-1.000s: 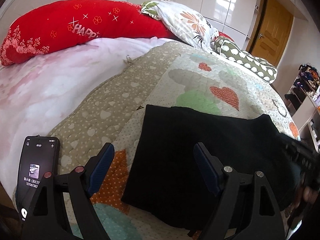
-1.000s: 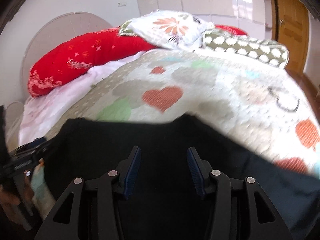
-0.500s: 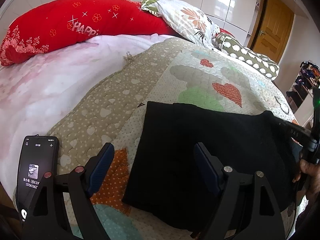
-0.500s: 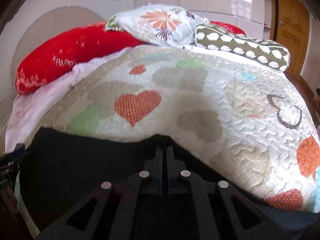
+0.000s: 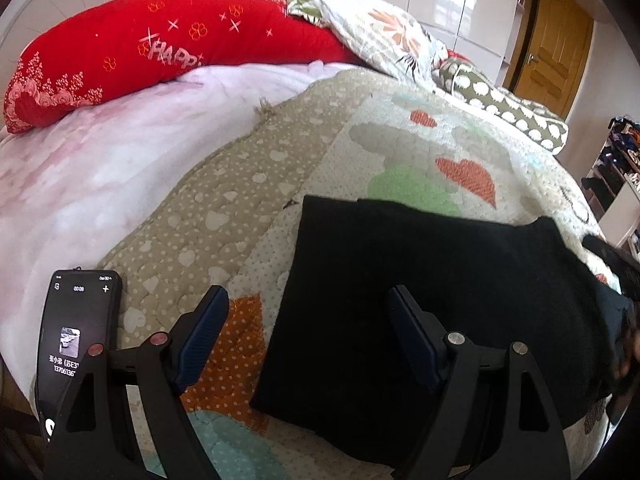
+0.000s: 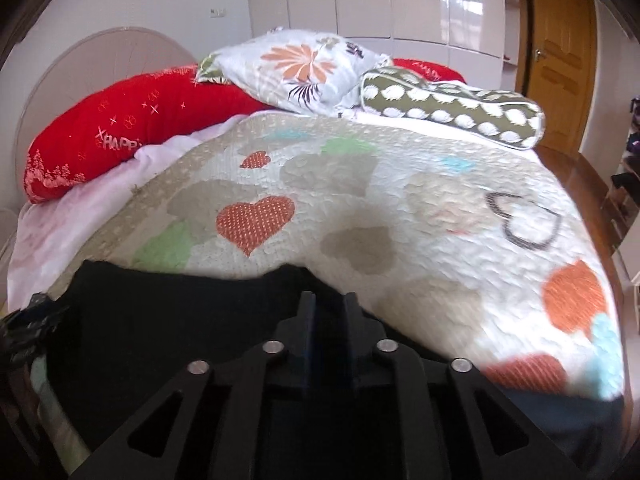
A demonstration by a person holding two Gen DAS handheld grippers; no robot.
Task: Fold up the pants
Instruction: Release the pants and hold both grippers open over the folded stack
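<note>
Black pants [image 5: 420,288] lie folded on the quilt, near its front edge. My left gripper [image 5: 308,320] is open and empty, hovering over the pants' left edge. In the right wrist view the pants [image 6: 168,320] fill the lower frame. My right gripper [image 6: 329,308] is nearly closed, with only a narrow gap, its tips at the pants' far edge. Black fabric rises between the jaws; the grip itself is hard to see against the black cloth. The other gripper [image 6: 28,320] shows at the far left.
A phone [image 5: 76,336] lies on the bed at the left. A red pillow [image 5: 160,52], a floral pillow [image 6: 296,68] and a green dotted bolster [image 6: 452,108] lie at the head. A wooden door [image 6: 560,60] stands right.
My right gripper went from open to closed at the pants' far edge, then opened a narrow gap and lifted slightly. The left gripper has barely moved.
</note>
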